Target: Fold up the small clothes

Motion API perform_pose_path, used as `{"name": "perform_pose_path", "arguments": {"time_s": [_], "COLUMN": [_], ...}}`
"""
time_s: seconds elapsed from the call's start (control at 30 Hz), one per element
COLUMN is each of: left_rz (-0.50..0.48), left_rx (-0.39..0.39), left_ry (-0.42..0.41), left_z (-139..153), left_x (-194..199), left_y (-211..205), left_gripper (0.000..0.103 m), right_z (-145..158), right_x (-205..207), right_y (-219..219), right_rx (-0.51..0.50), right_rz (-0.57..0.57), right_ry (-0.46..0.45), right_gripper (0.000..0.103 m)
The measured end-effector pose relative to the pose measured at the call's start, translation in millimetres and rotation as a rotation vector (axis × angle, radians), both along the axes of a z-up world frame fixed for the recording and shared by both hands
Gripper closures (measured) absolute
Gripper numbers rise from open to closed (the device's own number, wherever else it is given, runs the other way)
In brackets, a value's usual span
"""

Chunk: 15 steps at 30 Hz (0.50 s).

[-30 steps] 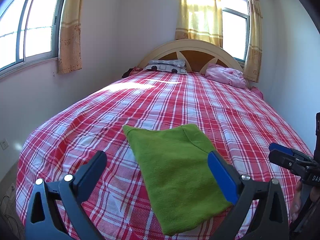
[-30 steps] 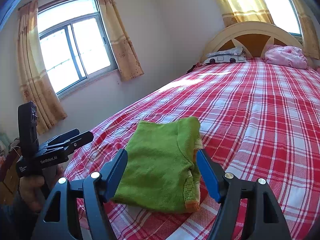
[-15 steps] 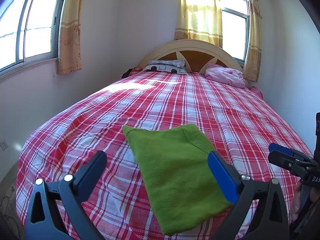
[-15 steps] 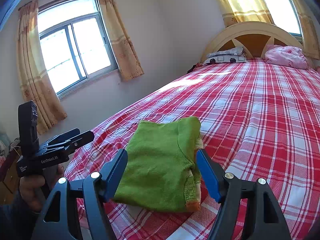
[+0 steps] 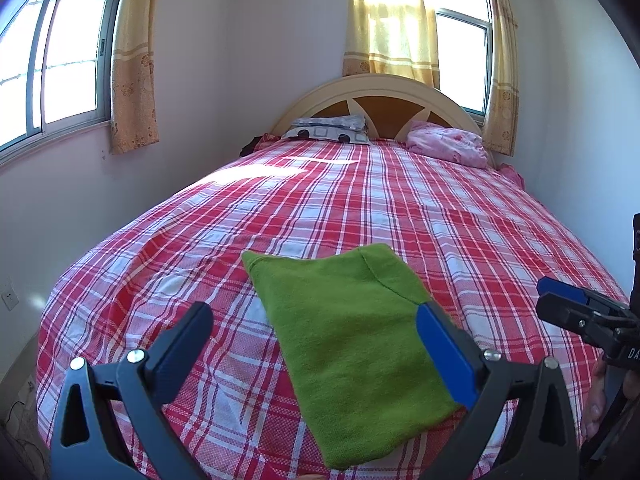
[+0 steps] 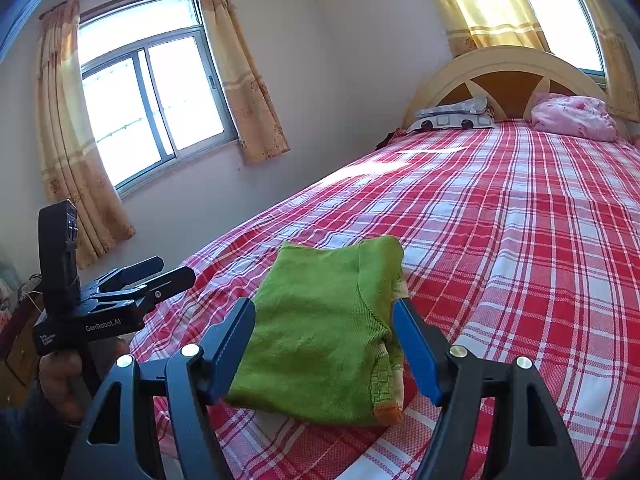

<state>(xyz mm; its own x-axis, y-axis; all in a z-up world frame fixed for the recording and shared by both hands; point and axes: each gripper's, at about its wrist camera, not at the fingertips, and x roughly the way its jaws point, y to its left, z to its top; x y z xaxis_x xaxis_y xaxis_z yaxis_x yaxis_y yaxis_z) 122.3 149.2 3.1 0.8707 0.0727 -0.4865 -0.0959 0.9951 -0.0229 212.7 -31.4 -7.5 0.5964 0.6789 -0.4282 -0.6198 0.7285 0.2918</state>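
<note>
A small green knit garment [image 5: 352,332] lies folded flat near the foot of the red plaid bed [image 5: 360,208]; it also shows in the right wrist view [image 6: 324,328], with an orange-trimmed edge at its near right. My left gripper [image 5: 316,324] is open and empty, held above the near end of the garment. My right gripper [image 6: 324,328] is open and empty, its fingers either side of the garment, above it. Each gripper shows in the other's view: the right one [image 5: 576,308] at the right edge, the left one [image 6: 120,292] at the left.
A grey patterned pillow [image 5: 328,130] and a pink bundle [image 5: 448,146] lie by the headboard [image 5: 380,96]. Walls with curtained windows stand left of and behind the bed. A wooden cabinet [image 6: 20,344] stands at the left, off the bed's foot.
</note>
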Motion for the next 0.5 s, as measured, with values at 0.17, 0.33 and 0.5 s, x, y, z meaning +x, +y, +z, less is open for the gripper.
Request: {"name": "perform_pose_path", "arguments": {"time_s": [0.17, 0.33, 0.5], "left_rz": [0.018, 0.049, 0.072], "left_rx": [0.023, 0.031, 0.029], "left_ry": [-0.013, -0.011, 0.005], "left_z": [2, 1, -1], "left_x": [-1, 0, 2], "left_y": [-2, 3, 8], "left_gripper": [0.0, 0.0, 0.0], "right_z": [1, 1, 2], "right_x": [-1, -1, -3], "right_y": [-1, -1, -1], "right_rx": [0.003, 0.005, 0.003], "right_rz": [0.001, 0.002, 0.006], "right_ry": [-0.009, -0.011, -0.018], "right_gripper": [0.031, 0.031, 0.031]}}
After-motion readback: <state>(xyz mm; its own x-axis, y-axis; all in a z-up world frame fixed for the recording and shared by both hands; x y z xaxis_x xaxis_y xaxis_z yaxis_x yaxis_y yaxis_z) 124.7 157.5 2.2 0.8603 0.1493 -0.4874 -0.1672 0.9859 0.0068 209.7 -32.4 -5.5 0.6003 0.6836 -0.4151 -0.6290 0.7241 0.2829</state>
